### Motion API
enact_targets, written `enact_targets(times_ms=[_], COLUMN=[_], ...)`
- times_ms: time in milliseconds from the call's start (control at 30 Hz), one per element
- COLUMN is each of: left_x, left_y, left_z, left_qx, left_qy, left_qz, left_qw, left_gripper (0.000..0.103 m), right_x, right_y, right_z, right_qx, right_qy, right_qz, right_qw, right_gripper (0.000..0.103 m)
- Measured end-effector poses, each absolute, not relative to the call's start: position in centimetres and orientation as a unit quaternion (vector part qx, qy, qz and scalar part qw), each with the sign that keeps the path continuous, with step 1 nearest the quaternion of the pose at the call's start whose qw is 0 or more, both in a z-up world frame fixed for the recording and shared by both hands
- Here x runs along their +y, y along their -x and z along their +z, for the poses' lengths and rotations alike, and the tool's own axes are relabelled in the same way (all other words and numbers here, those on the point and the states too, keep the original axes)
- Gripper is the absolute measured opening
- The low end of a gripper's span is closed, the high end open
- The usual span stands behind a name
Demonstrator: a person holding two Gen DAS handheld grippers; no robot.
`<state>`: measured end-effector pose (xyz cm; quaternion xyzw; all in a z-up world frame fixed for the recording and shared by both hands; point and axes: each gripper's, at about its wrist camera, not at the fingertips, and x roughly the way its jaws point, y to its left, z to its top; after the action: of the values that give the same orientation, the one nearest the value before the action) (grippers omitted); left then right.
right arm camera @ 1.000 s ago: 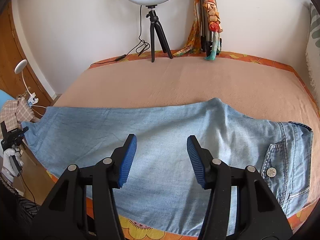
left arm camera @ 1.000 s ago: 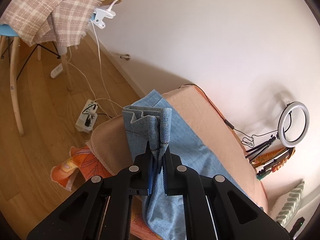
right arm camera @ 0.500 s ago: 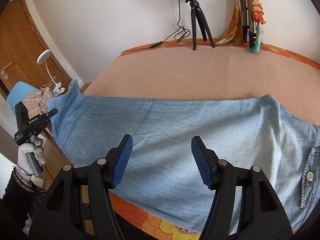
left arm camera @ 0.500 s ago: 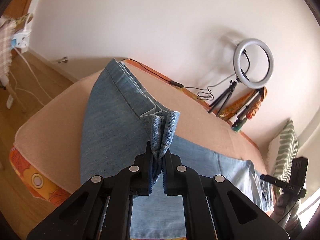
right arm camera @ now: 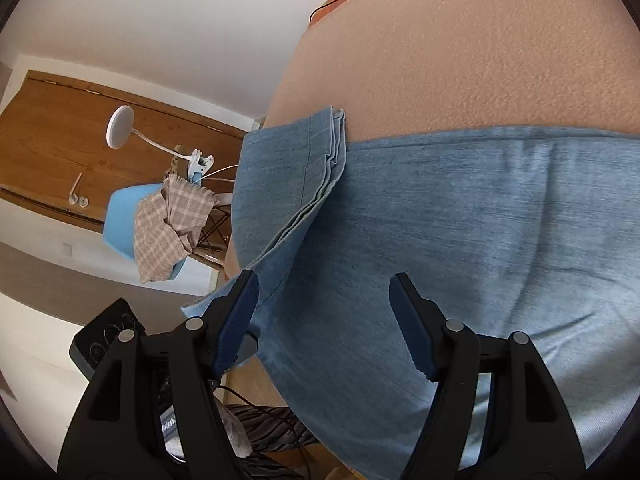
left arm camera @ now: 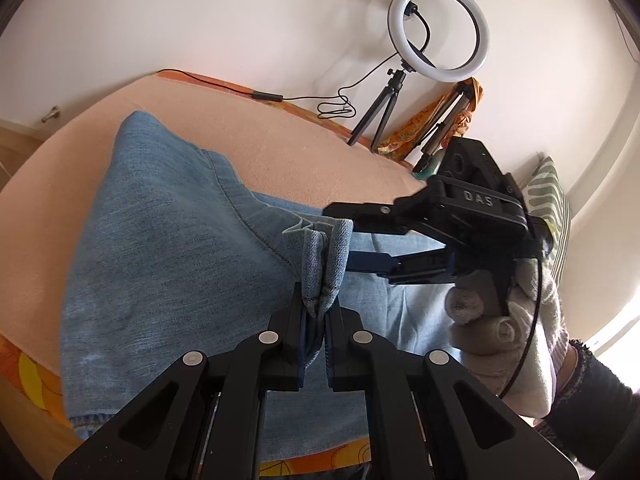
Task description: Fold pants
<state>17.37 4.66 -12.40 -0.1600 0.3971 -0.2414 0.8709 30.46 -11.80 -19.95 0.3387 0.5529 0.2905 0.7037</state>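
Light blue jeans [left arm camera: 172, 264] lie across the peach bed cover [left arm camera: 288, 148]. My left gripper [left arm camera: 318, 316] is shut on the bunched leg hem [left arm camera: 326, 256], holding it lifted above the leg and doubling the leg back over itself. From the right, a gloved hand [left arm camera: 516, 320] brings my right gripper [left arm camera: 340, 236] in, its fingertips at the raised hem. In the right wrist view that gripper [right arm camera: 324, 304] hovers over the denim [right arm camera: 460, 232] with its jaws opening and neither pad pressing on cloth. The stacked hem edge [right arm camera: 326, 152] shows beyond it.
A ring light on a small tripod [left arm camera: 438, 36] and its cable stand at the bed's far edge by the wall. A striped pillow [left arm camera: 548, 208] lies at the right. Off the bed's left end stand a blue chair with plaid cloth [right arm camera: 168, 224], a clip lamp [right arm camera: 120, 126] and a wooden door [right arm camera: 52, 140].
My left gripper carried the hem over the bed, folding the leg back. The right gripper swung left and down to the hem, its jaws spreading wider, and now appears in the left wrist view.
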Motion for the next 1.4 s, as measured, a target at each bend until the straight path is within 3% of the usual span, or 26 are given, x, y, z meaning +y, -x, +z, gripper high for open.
enact_targets(times_ms=[300, 400, 433, 467, 900, 1400], left_x=[4.6, 4.4, 4.2, 3.9, -3.1, -12.6], left_y=[-16.3, -16.1, -16.1, -16.2, -15.4, -12.7], left_z=[-11.7, -11.9, -11.9, -11.9, -10.7, -9.8], left_qx=[0.392, 0.395, 0.396, 0.397, 0.390, 0.387], left_qy=[0.155, 0.154, 0.152, 0.150, 0.113, 0.081], left_qz=[-0.267, -0.270, -0.271, -0.271, -0.335, -0.430], left_qw=[0.867, 0.864, 0.864, 0.864, 0.850, 0.811], left_gripper=[0.005, 0.005, 0.005, 0.005, 0.005, 0.005], right_x=[-8.1, -7.5, -7.3, -7.1, -13.2, -25.3], right_y=[-36.5, -36.9, -37.0, -37.0, -33.1, -25.3], right_z=[-22.4, -21.4, -21.0, -20.4, -12.5, -8.1], right_qx=[0.546, 0.537, 0.538, 0.537, 0.460, 0.414], right_qy=[-0.394, -0.371, -0.355, -0.336, -0.232, -0.222], right_qz=[0.283, 0.277, 0.273, 0.269, 0.202, 0.120], right_qw=[0.683, 0.705, 0.714, 0.726, 0.833, 0.875], right_gripper=[0.068, 0.037, 0.021, 0.013, 0.010, 0.009])
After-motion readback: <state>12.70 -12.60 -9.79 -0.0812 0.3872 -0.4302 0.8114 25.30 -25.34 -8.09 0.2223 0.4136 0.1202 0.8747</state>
